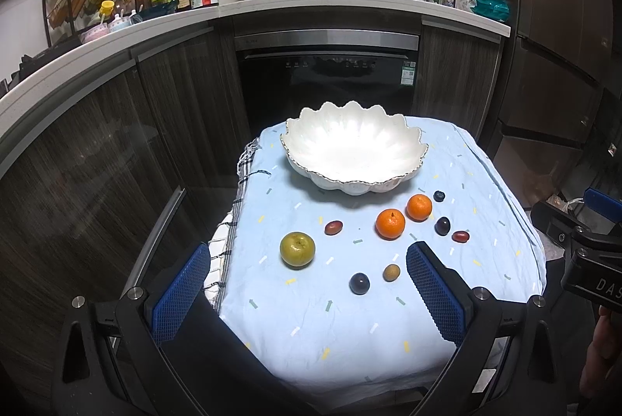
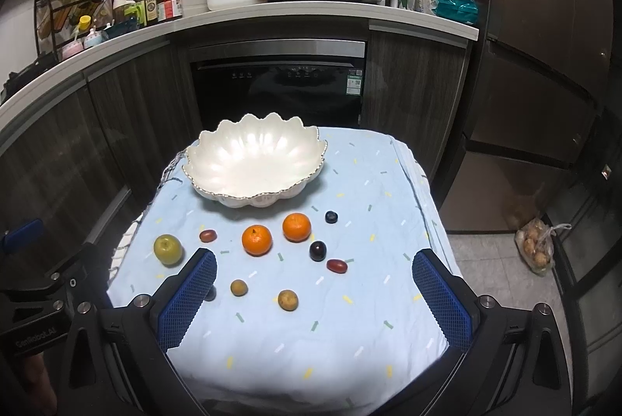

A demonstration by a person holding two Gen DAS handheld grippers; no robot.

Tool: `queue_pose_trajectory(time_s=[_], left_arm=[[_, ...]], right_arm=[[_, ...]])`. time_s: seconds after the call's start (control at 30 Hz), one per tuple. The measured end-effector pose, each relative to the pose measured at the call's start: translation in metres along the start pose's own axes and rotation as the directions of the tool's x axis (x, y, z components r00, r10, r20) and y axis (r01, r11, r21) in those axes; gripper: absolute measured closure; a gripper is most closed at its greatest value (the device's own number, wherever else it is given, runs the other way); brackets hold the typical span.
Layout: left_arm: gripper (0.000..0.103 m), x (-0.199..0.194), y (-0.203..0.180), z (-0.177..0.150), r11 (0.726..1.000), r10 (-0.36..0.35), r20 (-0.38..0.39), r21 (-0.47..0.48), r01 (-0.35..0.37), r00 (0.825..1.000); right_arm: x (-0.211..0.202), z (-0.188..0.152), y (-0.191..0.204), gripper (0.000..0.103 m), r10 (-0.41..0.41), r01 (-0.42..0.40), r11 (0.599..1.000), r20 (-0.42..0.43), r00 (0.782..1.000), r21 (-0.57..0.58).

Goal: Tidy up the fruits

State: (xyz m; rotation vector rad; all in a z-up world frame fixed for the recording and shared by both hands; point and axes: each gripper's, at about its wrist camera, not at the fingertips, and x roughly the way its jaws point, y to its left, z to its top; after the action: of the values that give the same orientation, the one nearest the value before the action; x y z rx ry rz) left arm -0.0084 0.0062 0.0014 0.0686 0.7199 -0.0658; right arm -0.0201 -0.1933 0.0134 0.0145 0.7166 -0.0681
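I'm holding both grippers above near edge of tabletop [image 2: 369, 182], left gripper [image 1: 307, 284] and right gripper [image 2: 315, 284] each with jaws spread, gripping nothing. I'm counting fruit lying loose on blue cloth [image 2: 295, 346]: two oranges [image 2: 256, 240], one green apple [image 2: 168, 249], two red grapes [image 2: 336, 265], two dark plums [image 2: 317, 250], one blueberry [image 2: 331, 217], two brown longans [image 2: 288, 300]. One white scalloped bowl [image 2: 254, 163] sitting behind them, holding nothing.
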Motion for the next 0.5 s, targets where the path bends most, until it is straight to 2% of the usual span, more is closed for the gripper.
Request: queue_pose_trajectory(time_s=[0.5], left_arm=[[0.000,-0.0007,-0.0012,-0.0007,1.000,0.001,-0.001,0.000,-0.001,1.000]], right_arm=[[0.0017,-0.0013,-0.0026,0.001,0.006,-0.006,1.000,-0.007,1.000,0.006]])
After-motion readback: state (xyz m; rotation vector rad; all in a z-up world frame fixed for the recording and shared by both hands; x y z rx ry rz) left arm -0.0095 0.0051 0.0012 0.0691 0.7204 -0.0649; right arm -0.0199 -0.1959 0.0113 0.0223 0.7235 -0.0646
